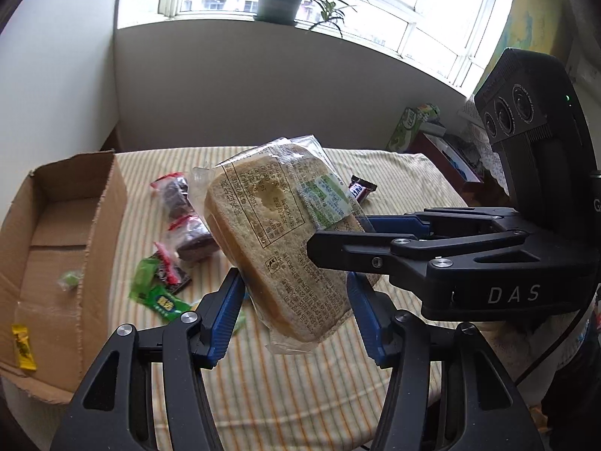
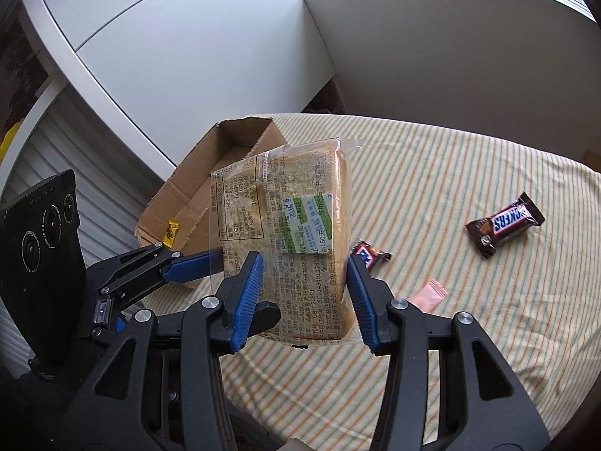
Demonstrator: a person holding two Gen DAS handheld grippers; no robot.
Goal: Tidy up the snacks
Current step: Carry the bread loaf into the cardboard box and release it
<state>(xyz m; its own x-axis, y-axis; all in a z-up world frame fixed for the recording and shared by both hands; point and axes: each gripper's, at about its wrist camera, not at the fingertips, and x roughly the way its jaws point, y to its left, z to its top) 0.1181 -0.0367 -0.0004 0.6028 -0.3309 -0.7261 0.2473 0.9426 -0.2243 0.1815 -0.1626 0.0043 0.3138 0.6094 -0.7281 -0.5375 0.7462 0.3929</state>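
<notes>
A wrapped slice of bread [image 1: 278, 240] is held in the air above the striped table. My left gripper [image 1: 295, 300] has both blue pads against the pack's sides. My right gripper [image 2: 304, 289] also has its pads against the same bread pack [image 2: 296, 233]. The right gripper [image 1: 338, 242] reaches in from the right in the left wrist view, and the left gripper [image 2: 210, 263] reaches in from the left in the right wrist view. An open cardboard box [image 1: 49, 259] lies at the left with a yellow sachet [image 1: 23, 345] and a green candy [image 1: 69, 280] inside.
On the striped cloth [image 1: 300, 394] lie dark brownie packs [image 1: 184, 218], a green snack pack [image 1: 157, 293] and a Snickers bar [image 1: 360, 189]. The right wrist view shows two Snickers bars [image 2: 505, 223], [image 2: 370, 255] and a pink sachet [image 2: 428, 293]. A wall and window stand behind the table.
</notes>
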